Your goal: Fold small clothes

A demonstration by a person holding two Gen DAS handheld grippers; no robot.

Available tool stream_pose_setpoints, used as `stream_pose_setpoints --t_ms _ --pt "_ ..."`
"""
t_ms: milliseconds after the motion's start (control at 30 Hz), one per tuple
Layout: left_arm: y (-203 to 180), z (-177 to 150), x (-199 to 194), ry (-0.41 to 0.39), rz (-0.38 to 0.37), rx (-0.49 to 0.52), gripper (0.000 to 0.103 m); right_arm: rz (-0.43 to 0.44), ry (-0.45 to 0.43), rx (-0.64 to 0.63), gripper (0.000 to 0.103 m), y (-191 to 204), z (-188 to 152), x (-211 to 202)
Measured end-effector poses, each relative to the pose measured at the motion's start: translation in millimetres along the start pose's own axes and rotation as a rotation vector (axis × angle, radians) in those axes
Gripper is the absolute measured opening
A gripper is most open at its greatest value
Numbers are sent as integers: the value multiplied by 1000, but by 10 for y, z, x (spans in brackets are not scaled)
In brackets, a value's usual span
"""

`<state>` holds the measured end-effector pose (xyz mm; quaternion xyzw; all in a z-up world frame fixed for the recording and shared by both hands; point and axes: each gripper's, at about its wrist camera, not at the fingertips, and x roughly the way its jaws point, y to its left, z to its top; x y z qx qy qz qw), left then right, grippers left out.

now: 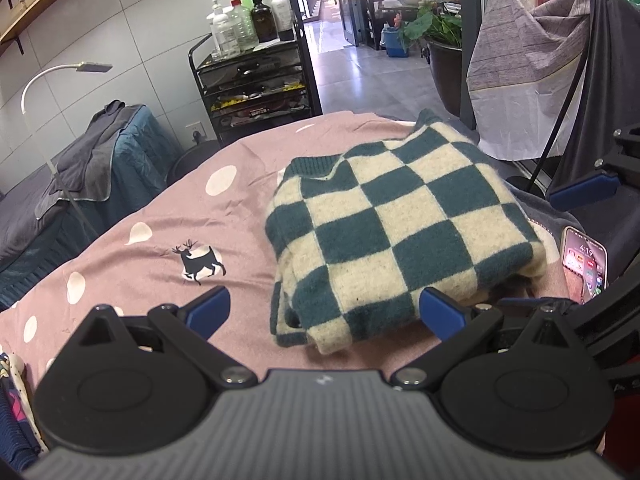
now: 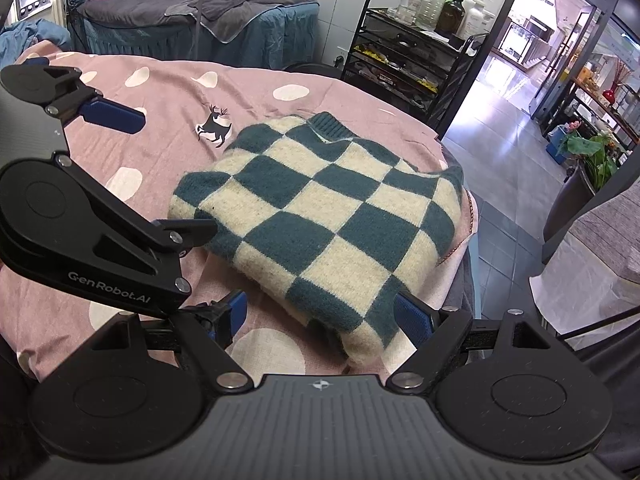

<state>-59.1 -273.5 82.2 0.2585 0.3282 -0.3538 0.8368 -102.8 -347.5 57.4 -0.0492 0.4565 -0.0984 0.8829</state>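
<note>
A pink bed sheet (image 1: 168, 208) printed with white dots and one dark deer (image 1: 199, 261) covers the bed, and on it lies a single folded sweater (image 1: 396, 236) in a teal and cream checkerboard knit, its ribbed collar turned toward the far side and its near corner reaching toward the cameras. Beyond the bed stands a black wire cart (image 1: 256, 88) with several shelves, topped by a cluster of pump bottles, mostly white with one dark brown and one green; an exact count is hard to make. Beside it a doorway opens onto a tiled corridor with a potted plant (image 1: 436, 28). A second bed draped in blue with a grey towel (image 2: 248, 4) sits along the wall. In the left wrist view one phone (image 1: 585, 266) lies at the sweater's right, its screen reading 4:19. The left gripper (image 1: 324, 312) is spread wide, its blue pads either side of the sweater's near edge, holding nothing. The right gripper (image 2: 320, 320) is likewise spread apart around the near corner, gripping nothing. The left gripper's arm, seen in the right wrist view, carries the lettering "GenRobot.AI".
</note>
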Motion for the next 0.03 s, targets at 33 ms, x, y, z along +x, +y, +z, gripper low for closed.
stream_pose_setpoints --t_ms 33 --pt "0 -1 1 4 -1 -1 103 1 0 0 103 -2 2 -1"
